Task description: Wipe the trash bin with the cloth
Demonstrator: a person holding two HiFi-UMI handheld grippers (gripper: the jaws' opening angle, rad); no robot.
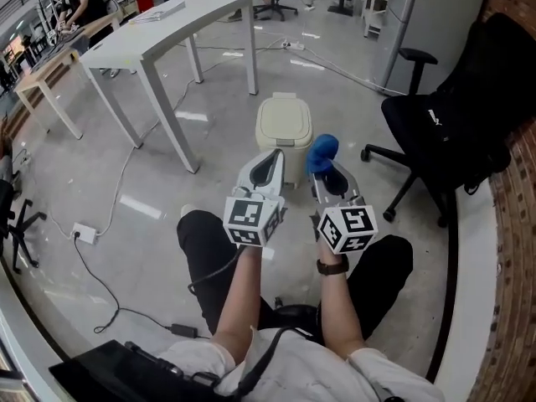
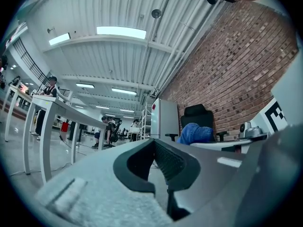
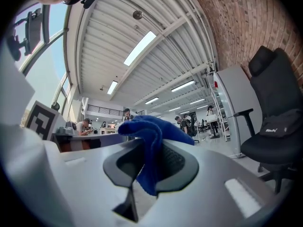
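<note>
The room is big, with a shiny grey floor [image 1: 167, 182] and a brick wall [image 1: 511, 191] running along the floor's right edge. In the head view a white table [image 1: 159, 36] is standing at the far left, and a black chair [image 1: 456, 132] is sitting by the right edge. The trash bin [image 1: 285, 128] is cream and its lid is down. It is standing on the floor between the table and the chair, well away from the brick edge and just past the tools. A person is sitting with legs in black trousers [image 1: 205, 249] and is holding both tools out over the knees. The left tool [image 1: 268, 167] is pointing at the bin. The right tool [image 1: 328, 176] is just beside it and is holding the blue cloth [image 1: 322, 151], which is bunching up at its tip, close to the bin's right side.

In the left gripper view the left tool [image 2: 156, 150] is pointing up toward a white ceiling [image 2: 118, 56] with long lights. Its jaws are pressing together with nothing between them. The blue cloth [image 2: 196, 132] is peeking up on the right, in front of the black chair [image 2: 196, 113].

In the right gripper view the right tool [image 3: 152, 161] is squeezing the blue cloth [image 3: 147, 126] tight between its jaws. The cloth is flopping over the top and hanging down the middle. The black chair [image 3: 274, 122] is standing on the right.
</note>
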